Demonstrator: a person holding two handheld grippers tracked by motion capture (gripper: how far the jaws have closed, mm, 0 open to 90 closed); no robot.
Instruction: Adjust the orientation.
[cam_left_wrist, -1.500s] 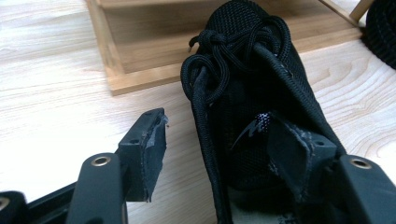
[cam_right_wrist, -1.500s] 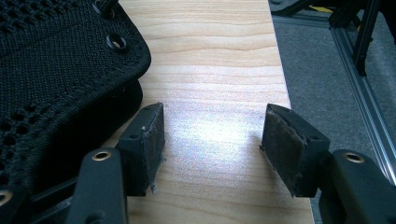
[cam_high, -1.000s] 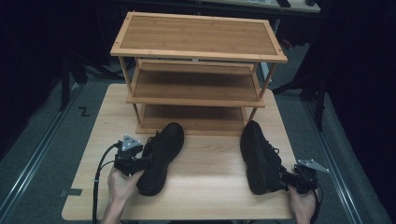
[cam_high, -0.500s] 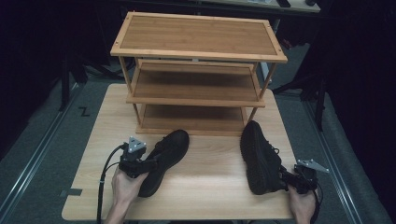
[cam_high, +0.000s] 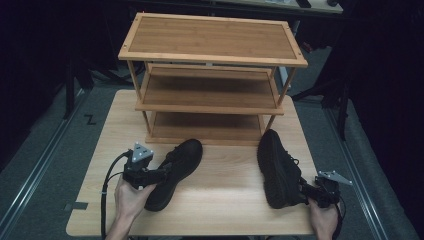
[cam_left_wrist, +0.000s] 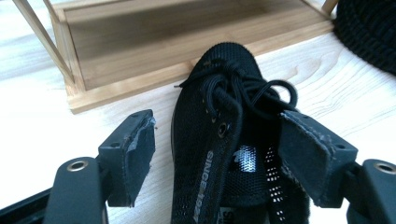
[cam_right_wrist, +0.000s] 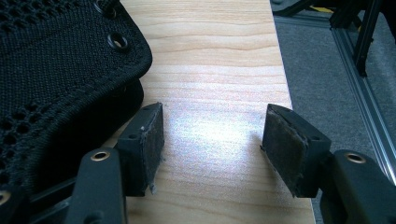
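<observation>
- Two black mesh shoes lie on the table, each with a hand-held gripper at its heel end.
- Left hand-held gripper is wide open, one jaw outside the left shoe, the other inside its collar, not clamped.
- White print on that shoe's tongue reads "SINCE", then digits too small to make out.
- Right hand-held gripper is open on bare wood, holding nothing; the right shoe sits just beside its left jaw.
- Farther off, the left shoe's toe points at the bottom tier of a three-tier wooden shoe rack; the right shoe's toe lies near the rack's right front leg.
</observation>
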